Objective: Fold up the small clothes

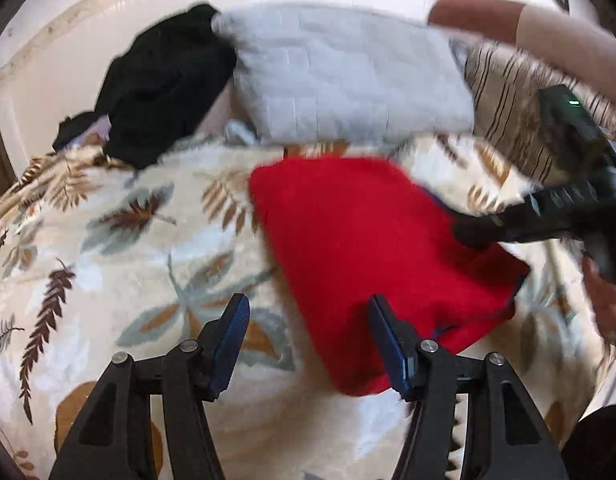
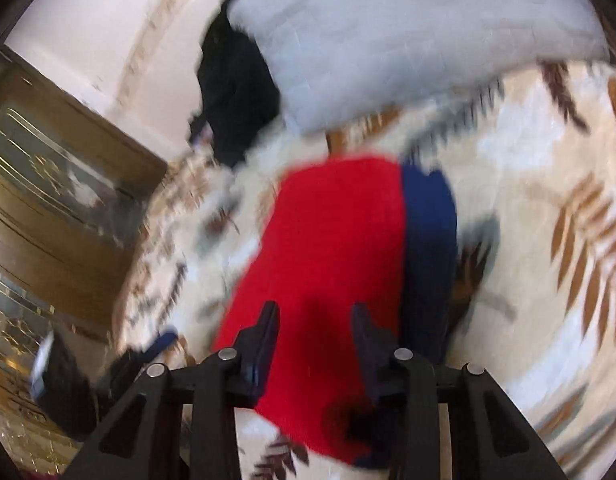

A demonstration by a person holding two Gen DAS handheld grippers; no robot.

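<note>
**Red garment folded flat on the leaf-print blanket, both grippers clear of it**

Red cloth, with a strip of blue showing along one edge, made up the folded garment (image 1: 372, 248) that lay flat on the cream blanket (image 1: 119, 248) printed with brown and grey-blue leaves. In the right wrist view the blue strip ran down the right-hand side of the garment (image 2: 328, 248). The blanket (image 2: 548, 152) spread out on all sides of it.

The left gripper (image 1: 308, 340) stood at the near left corner of the garment. Its two blue-padded fingers were well apart. The right-hand pad was over the red edge, the left-hand pad over bare blanket, and nothing lay between them.

The right gripper (image 2: 314, 328) hovered over the near end of the garment. Its fingers were parted by a moderate gap with only red cloth seen beyond them, and no fold was caught between the pads. In the left wrist view the same tool (image 1: 484, 232) reached in from the right, its dark tip over the garment's right-hand side; whether it touched the cloth could not be told, as both views were blurred.

Behind the garment a pale grey pillow (image 1: 348, 80) lay across the bed, with a heap of black clothing (image 1: 163, 80) just beside its left end. A striped cushion (image 1: 512, 96) sat to the pillow's right. A wooden cabinet with glass panels (image 2: 55, 184) stood beyond the bed's edge in the right wrist view.
</note>
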